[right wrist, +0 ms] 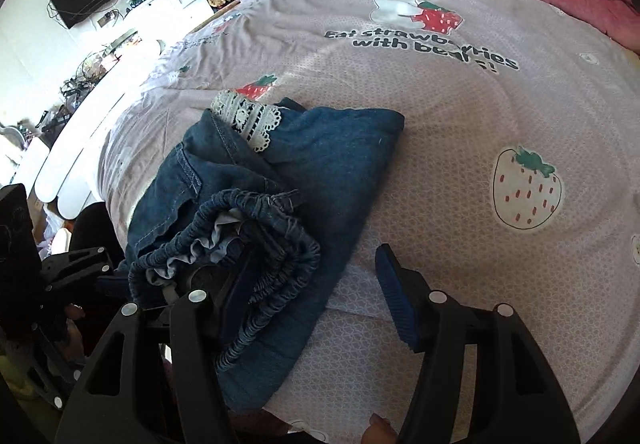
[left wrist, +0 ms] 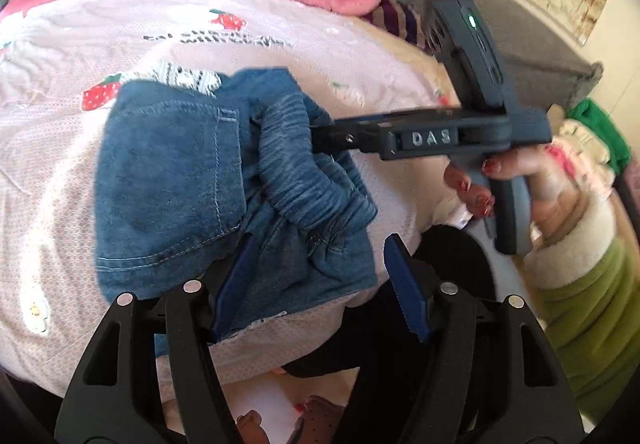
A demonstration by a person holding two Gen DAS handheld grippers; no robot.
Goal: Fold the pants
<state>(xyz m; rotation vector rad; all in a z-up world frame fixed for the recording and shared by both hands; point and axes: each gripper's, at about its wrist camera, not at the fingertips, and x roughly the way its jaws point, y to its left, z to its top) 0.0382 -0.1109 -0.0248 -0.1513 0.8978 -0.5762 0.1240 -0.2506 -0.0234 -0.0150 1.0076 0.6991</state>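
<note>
Folded denim pants (left wrist: 172, 180), lace trim at their 12 o'clock edge, lie on a strawberry-print bed cover (left wrist: 60, 148). Left claw (left wrist: 320, 284) stands wide at the bundle's 6 o'clock edge, clamping nothing. Right claw (right wrist: 316, 292), also wide, has one blue pad tucked in the elastic waistband (right wrist: 280, 244); nothing is clamped.
</note>
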